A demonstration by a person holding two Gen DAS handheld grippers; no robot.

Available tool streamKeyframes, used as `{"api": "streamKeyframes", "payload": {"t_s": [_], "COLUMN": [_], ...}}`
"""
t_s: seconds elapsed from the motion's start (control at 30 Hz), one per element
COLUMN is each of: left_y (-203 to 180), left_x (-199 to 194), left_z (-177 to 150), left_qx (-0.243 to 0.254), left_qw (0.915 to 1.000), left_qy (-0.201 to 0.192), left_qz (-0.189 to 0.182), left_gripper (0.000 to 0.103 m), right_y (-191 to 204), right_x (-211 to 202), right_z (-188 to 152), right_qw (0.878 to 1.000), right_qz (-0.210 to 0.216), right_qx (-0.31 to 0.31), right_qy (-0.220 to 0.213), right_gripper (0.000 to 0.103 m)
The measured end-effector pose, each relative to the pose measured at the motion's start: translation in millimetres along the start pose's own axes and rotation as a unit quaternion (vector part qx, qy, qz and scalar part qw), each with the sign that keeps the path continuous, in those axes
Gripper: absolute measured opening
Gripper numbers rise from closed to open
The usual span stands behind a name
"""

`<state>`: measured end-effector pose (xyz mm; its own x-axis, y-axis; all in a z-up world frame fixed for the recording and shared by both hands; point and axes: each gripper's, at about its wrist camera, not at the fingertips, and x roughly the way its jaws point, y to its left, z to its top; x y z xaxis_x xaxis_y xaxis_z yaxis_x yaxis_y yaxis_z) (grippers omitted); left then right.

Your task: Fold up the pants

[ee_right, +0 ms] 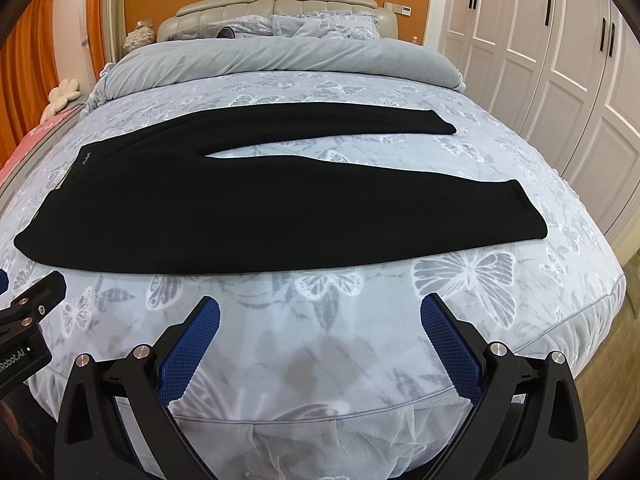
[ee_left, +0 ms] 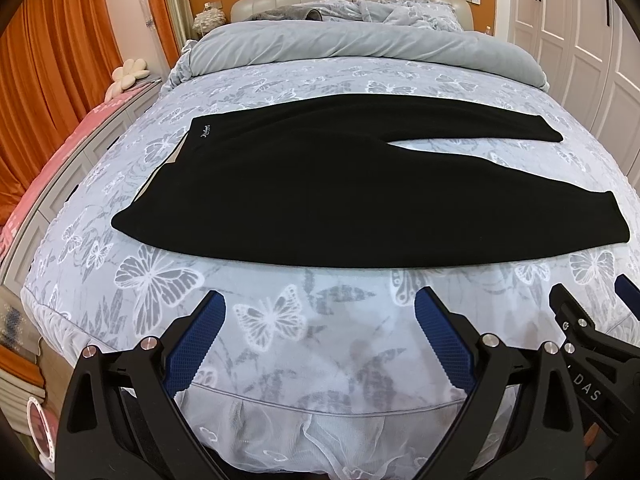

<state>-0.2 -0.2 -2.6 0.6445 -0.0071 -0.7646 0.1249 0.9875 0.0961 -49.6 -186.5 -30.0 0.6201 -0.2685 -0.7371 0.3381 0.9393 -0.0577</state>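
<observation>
Black pants (ee_left: 280, 184) lie flat across the bed, waistband to the left, two legs spread to the right. They also show in the right wrist view (ee_right: 240, 200). My left gripper (ee_left: 320, 304) is open and empty above the bed's near edge, short of the pants. My right gripper (ee_right: 320, 308) is open and empty, also short of the near leg. The right gripper's fingers (ee_left: 576, 312) show at the right of the left wrist view. The left gripper's finger (ee_right: 40, 288) shows at the left of the right wrist view.
The bed (ee_left: 280, 320) has a grey butterfly-print cover. A rolled grey duvet (ee_left: 360, 48) and pillows lie by the headboard. Orange curtains (ee_left: 60, 60) and a pink-topped bench (ee_left: 60, 152) are on the left. White wardrobe doors (ee_right: 560, 60) stand on the right.
</observation>
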Motion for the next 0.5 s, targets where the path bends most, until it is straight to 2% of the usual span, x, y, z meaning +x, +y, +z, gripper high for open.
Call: {"api": "streamKeyframes", "payload": {"t_s": [0.5], "left_y": [0.1], "left_x": [1.5], "left_z": [-0.6], "left_qx": [0.001], "left_qw": [1.0], "left_qy": [0.001], "left_qz": [0.0], "left_gripper": [0.094], "right_y": [-0.3], "right_x": [1.3], "right_z": [-1.1], "right_qw": [1.0], "right_qz": [0.0], "right_qx": [-0.001], "right_qy": [-0.001], "right_gripper": [0.098]}}
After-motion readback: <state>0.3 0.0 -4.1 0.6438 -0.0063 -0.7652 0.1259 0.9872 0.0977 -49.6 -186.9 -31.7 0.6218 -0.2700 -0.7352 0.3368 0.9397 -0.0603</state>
